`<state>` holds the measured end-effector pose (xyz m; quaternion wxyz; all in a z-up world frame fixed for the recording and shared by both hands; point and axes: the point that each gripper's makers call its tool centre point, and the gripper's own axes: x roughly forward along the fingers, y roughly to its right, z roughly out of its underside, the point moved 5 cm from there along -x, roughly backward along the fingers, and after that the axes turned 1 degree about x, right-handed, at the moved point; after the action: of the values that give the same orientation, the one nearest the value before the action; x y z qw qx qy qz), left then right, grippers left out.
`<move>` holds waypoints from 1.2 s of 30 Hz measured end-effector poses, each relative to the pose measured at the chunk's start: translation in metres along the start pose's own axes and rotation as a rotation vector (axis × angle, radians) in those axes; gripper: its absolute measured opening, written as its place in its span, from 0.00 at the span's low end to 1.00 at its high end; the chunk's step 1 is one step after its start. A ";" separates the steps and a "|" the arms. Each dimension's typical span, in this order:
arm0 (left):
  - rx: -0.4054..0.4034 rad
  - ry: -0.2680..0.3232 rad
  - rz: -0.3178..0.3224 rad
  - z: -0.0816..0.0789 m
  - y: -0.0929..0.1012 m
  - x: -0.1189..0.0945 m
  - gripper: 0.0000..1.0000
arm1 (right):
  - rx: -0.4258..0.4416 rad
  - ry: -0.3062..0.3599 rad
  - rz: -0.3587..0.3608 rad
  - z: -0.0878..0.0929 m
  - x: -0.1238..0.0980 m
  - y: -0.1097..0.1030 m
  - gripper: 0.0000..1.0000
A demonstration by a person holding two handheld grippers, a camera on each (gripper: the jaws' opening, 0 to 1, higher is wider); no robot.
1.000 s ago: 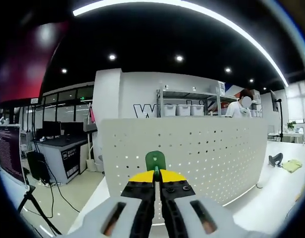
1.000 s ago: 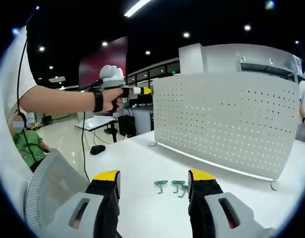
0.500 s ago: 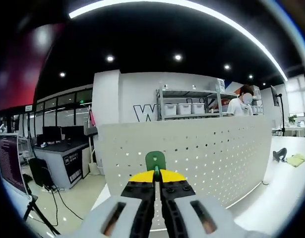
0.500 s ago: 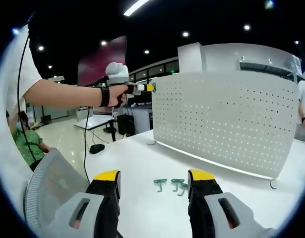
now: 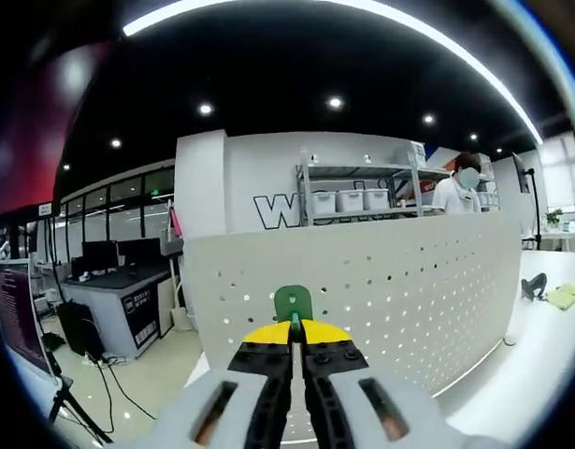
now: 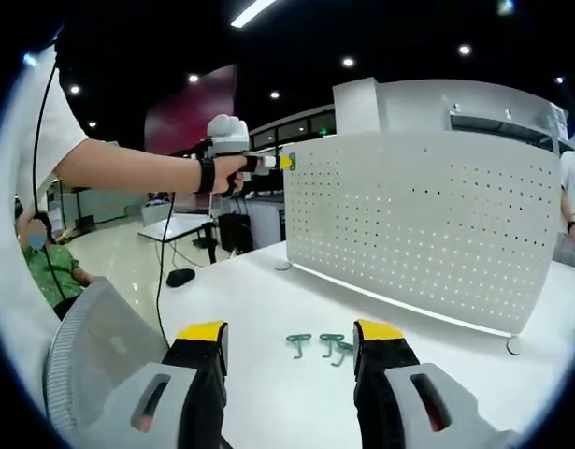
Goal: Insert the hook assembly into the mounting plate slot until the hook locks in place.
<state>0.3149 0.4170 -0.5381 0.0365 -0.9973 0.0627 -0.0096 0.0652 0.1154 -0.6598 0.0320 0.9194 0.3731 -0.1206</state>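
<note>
Pegboard behind mostly hidden hook

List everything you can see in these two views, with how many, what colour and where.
Pegboard: one, white, upright on the table.
Held hook: one, green, in the left gripper, at the pegboard's top edge.
Loose hooks: about three, green, on the table before the pegboard.
Table: one, white.
Shelf: one, grey, with white bins, behind the pegboard.
Left gripper: one, yellow tips, shut on the held hook.
Right gripper: one, yellow tips, open above the table.
</note>
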 end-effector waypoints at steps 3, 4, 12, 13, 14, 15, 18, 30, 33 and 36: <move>0.015 -0.008 0.000 -0.002 -0.003 0.006 0.02 | 0.001 -0.002 0.003 0.000 0.000 0.002 0.55; 0.010 -0.006 0.000 -0.002 -0.004 0.007 0.02 | -0.003 -0.002 0.003 -0.001 0.000 0.002 0.55; 0.032 -0.008 -0.002 -0.006 -0.007 0.019 0.02 | -0.006 -0.011 0.008 0.000 0.000 0.002 0.54; 0.027 -0.013 -0.003 -0.006 -0.009 0.021 0.02 | -0.009 -0.012 0.011 0.001 0.000 0.003 0.54; 0.027 -0.014 -0.004 -0.006 -0.010 0.022 0.02 | -0.007 -0.012 0.011 0.001 0.000 0.003 0.54; 0.030 -0.012 -0.008 -0.007 -0.011 0.024 0.02 | -0.005 -0.015 0.011 0.001 -0.001 0.003 0.54; 0.036 -0.003 -0.003 -0.010 -0.013 0.029 0.02 | -0.004 -0.018 0.018 0.002 -0.001 0.004 0.54; 0.061 -0.022 -0.001 -0.014 -0.018 0.047 0.02 | -0.004 -0.027 0.031 0.003 0.000 0.007 0.53; 0.033 -0.021 -0.008 -0.012 -0.021 0.048 0.02 | -0.004 -0.024 0.035 0.003 0.000 0.008 0.53; 0.045 -0.033 -0.003 -0.008 -0.021 0.052 0.02 | -0.007 -0.032 0.038 0.004 0.000 0.009 0.53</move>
<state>0.3688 0.4303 -0.5277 0.0600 -0.9963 0.0606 0.0054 0.0708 0.1078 -0.6637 0.0433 0.9241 0.3554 -0.1336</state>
